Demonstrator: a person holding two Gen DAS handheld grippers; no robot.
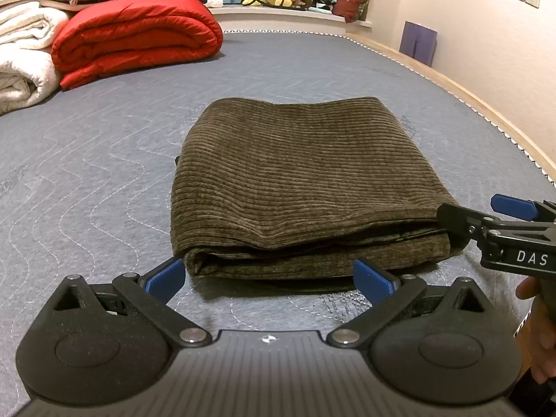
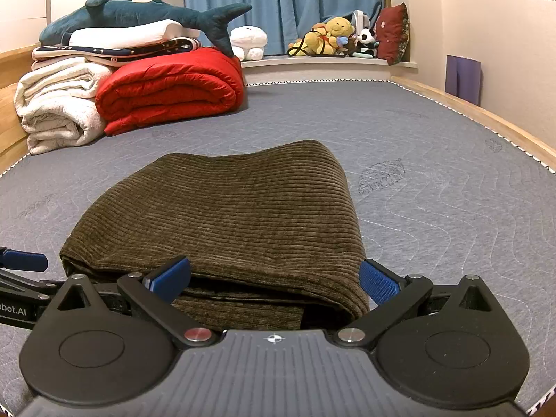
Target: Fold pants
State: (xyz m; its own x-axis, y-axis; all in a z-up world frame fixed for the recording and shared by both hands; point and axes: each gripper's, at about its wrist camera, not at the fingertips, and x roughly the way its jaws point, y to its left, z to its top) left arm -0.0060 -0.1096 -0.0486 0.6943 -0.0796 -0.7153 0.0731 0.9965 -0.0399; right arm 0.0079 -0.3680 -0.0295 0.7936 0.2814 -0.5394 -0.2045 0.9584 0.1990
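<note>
The brown corduroy pants [image 1: 299, 180] lie folded into a thick rectangle on the grey quilted mattress [image 1: 104, 160]; they also show in the right wrist view [image 2: 226, 215]. My left gripper [image 1: 269, 278] is open and empty, just short of the fold's near left edge. My right gripper [image 2: 274, 278] is open, its jaws straddling the near right corner of the pants without clamping them. The right gripper also shows at the right edge of the left wrist view [image 1: 486, 215].
A rolled red quilt [image 1: 135, 38] and white blankets [image 1: 24, 55] are stacked at the far left. A plush shark [image 2: 146, 17] lies on top of them. Stuffed toys [image 2: 333, 38] and a red pillow [image 2: 394, 33] sit on the window ledge. The wooden bed frame [image 2: 486, 114] runs along the right.
</note>
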